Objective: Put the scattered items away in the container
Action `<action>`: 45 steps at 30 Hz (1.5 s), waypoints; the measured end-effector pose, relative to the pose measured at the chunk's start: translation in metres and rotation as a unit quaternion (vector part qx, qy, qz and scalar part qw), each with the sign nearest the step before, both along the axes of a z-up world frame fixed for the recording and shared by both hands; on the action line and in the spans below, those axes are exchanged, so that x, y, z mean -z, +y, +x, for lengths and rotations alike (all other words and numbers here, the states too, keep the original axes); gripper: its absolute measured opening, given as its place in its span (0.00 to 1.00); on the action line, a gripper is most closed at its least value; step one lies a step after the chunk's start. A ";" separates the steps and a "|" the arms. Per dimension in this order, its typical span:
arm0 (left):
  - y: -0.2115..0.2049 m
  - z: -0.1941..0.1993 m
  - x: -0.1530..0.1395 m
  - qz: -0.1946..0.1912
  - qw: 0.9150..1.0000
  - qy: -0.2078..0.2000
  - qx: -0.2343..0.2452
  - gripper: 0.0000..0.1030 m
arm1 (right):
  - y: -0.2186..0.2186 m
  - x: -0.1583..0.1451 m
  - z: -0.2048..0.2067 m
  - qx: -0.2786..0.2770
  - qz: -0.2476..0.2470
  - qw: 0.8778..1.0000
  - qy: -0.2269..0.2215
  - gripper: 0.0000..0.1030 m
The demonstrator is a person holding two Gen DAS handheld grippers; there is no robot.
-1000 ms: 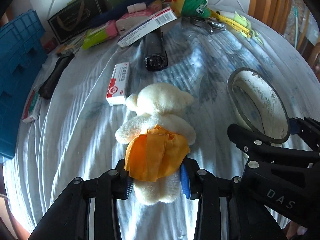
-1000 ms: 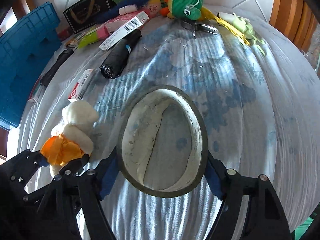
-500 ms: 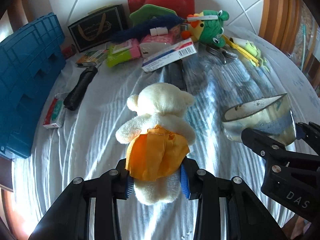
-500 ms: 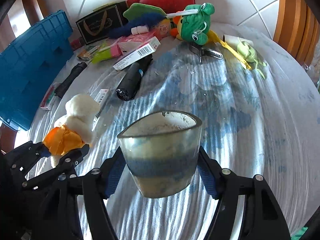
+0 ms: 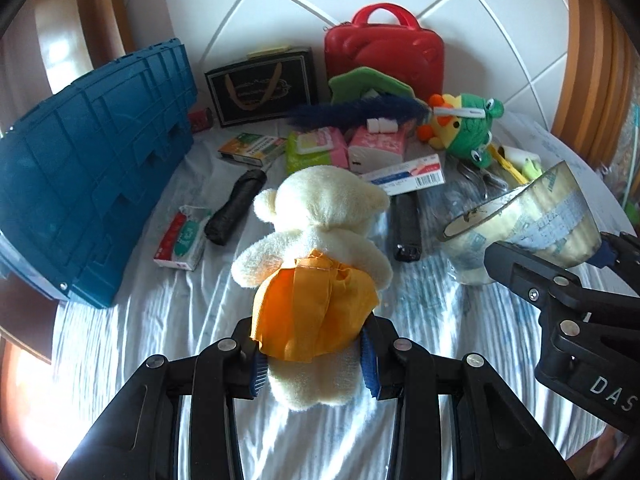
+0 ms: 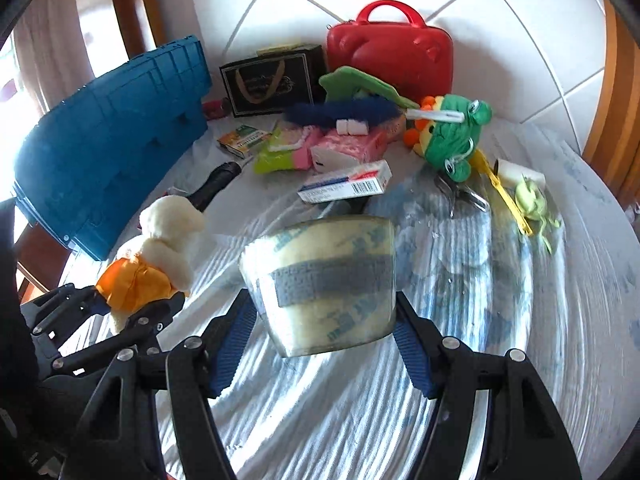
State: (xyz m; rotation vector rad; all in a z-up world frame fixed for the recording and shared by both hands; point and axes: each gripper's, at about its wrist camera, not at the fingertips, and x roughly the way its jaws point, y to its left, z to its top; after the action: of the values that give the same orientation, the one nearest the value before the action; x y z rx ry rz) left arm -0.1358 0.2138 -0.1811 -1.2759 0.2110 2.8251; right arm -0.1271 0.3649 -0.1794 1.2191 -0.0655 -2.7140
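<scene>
My left gripper is shut on a cream teddy bear in an orange dress, held above the bed; the bear also shows in the right wrist view. My right gripper is shut on a large roll of clear tape, lifted off the sheet; the roll also shows in the left wrist view. The blue plastic crate stands at the left, also in the right wrist view. Its inside is hidden.
Scattered on the white-and-blue sheet: black folded umbrella, tissue pack, boxes, green frog plush, scissors. A red case and black gift bag stand by the tiled wall.
Both grippers have lifted and tilted up. The tape roll rose off the sheet and turned from lying flat to its side. The bear rose with the left gripper.
</scene>
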 end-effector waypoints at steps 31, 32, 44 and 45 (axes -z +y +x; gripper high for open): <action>-0.259 -0.034 -0.205 -0.029 0.957 0.248 -0.147 0.35 | -0.265 -0.209 -0.062 -0.175 -0.028 0.949 0.261 0.65; -0.276 -0.041 -0.207 -0.031 0.957 0.246 -0.152 0.35 | -0.280 -0.214 -0.067 -0.177 -0.030 0.948 0.265 0.65; -0.433 -0.122 -0.193 -0.021 0.963 0.188 -0.194 0.35 | -0.459 -0.211 -0.155 -0.217 -0.022 0.950 0.223 0.65; -0.440 -0.127 -0.191 -0.019 0.963 0.184 -0.195 0.35 | -0.467 -0.210 -0.161 -0.217 -0.018 0.951 0.219 0.65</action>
State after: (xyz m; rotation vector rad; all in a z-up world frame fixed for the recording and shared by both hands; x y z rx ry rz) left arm -0.2632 -0.2260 0.0095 -0.8613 0.0203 3.3967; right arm -0.2885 -0.1024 0.0301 0.5150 0.1846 -2.4987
